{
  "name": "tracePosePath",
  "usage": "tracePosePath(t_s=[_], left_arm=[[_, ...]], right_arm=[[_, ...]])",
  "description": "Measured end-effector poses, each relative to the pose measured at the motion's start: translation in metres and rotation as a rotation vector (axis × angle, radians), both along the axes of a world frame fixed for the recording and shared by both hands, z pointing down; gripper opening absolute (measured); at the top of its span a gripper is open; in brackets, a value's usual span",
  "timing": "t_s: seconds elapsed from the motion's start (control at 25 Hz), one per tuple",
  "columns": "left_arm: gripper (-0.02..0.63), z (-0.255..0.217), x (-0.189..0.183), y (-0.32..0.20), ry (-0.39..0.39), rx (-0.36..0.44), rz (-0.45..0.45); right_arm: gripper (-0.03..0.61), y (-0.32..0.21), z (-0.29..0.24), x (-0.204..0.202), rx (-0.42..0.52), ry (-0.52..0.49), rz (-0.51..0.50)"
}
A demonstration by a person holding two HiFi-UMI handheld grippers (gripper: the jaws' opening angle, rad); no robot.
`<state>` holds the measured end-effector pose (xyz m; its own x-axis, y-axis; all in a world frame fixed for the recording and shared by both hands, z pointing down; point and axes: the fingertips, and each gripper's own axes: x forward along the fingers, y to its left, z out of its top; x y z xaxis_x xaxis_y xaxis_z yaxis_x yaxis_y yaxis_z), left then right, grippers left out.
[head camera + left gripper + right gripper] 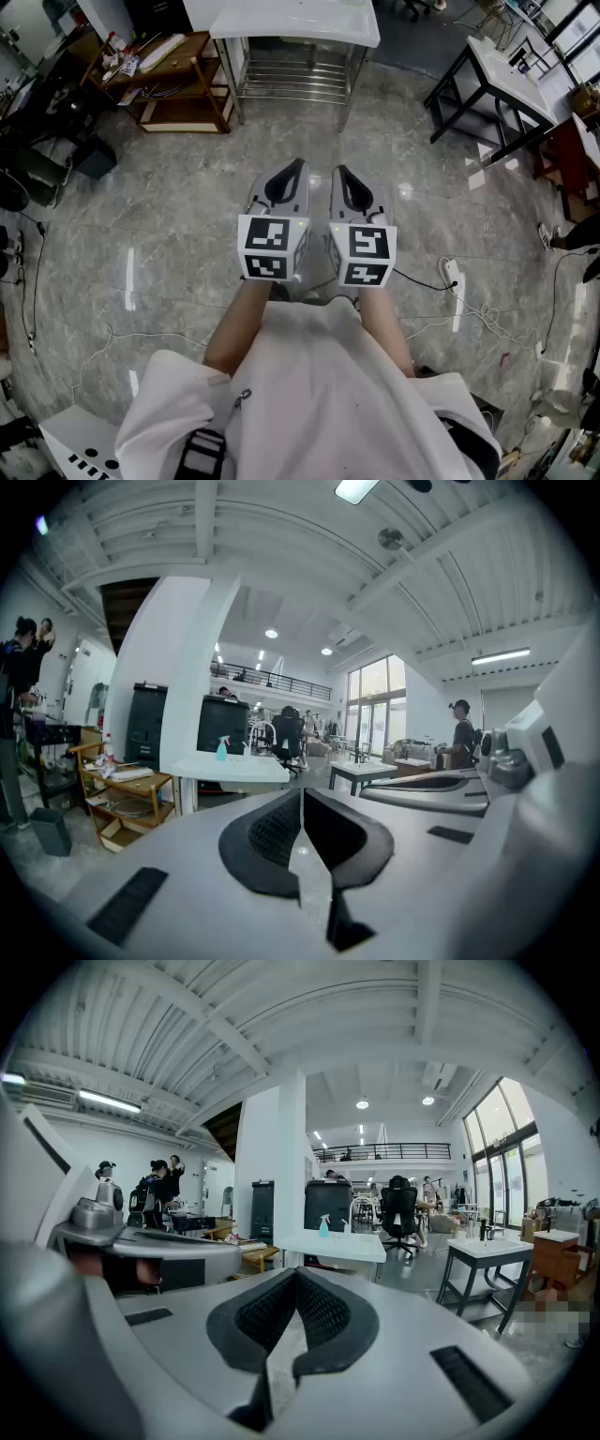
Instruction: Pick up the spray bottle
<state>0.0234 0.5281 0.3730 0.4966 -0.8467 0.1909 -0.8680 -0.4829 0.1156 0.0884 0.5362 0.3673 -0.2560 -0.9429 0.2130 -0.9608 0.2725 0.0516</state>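
Note:
The spray bottle [222,749] is a small teal bottle standing on a white table [234,770] far ahead of me; the right gripper view also shows the spray bottle [324,1225] on that table [342,1244]. I hold both grippers side by side at waist height over the floor, well short of the table [291,23]. My left gripper [296,167] is shut with nothing between its black pads [272,832]. My right gripper [340,172] is shut and empty too, its pads [319,1312] touching at the tips.
A wooden cart [173,80] with clutter stands left of the white table. Black tables [497,84] stand at the right. Cables and a power strip [453,277] lie on the marble floor. A swivel chair [405,1213] and several people are in the far room.

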Motion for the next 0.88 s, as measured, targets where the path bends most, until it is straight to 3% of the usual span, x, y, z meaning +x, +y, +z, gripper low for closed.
tracePosePath(t_s=[0.88], left_arm=[[0.034,0.024,0.046,0.022,-0.030,-0.061,-0.010]], right_arm=[[0.028,0.021,0.020,0.047,-0.036,-0.066,-0.050]])
